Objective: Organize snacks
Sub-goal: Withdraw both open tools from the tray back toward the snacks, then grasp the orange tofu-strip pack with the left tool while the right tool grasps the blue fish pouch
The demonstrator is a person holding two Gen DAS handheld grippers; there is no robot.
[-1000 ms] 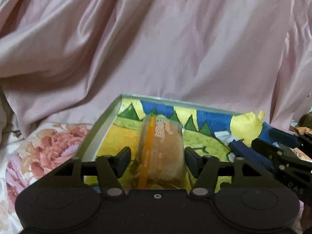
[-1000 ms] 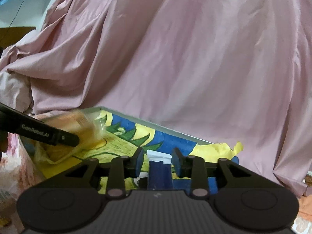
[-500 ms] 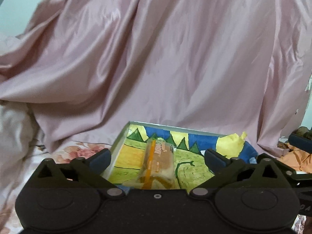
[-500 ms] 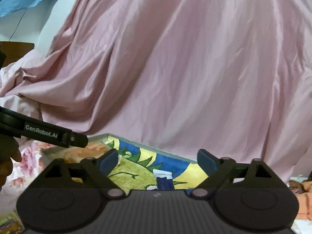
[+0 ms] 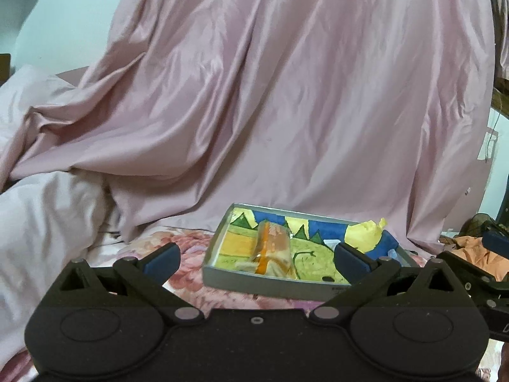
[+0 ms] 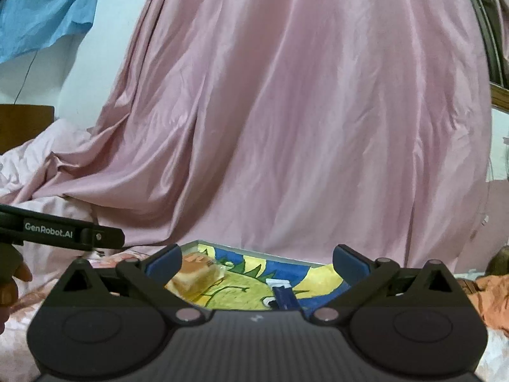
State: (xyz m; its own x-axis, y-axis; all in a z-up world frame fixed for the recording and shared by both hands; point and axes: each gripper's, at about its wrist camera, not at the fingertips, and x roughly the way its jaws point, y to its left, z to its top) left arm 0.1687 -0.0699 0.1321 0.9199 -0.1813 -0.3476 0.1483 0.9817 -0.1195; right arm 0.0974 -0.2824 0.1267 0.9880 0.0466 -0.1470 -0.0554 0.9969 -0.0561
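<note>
A grey tray [image 5: 264,281] with a painted yellow, green and blue lining lies on the bed. A clear-wrapped cake snack with an orange stripe [image 5: 272,250] lies in its left part; it also shows in the right wrist view [image 6: 198,272]. A dark blue snack packet [image 6: 284,297] lies in the tray's right part. My left gripper [image 5: 256,259] is open and empty, drawn back in front of the tray. My right gripper [image 6: 256,261] is open and empty, above the tray's near side.
A pink satin sheet [image 5: 270,102] hangs behind the tray. Floral bedding [image 5: 187,248] lies under and left of it, a pale pillow [image 5: 41,219] farther left. Crumpled yellow paper [image 5: 366,234] sits at the tray's right corner. Orange cloth [image 5: 474,254] lies at right.
Both grippers opened, letting go of the cake snack and the blue packet in the tray. Both then pulled back and up from the tray.
</note>
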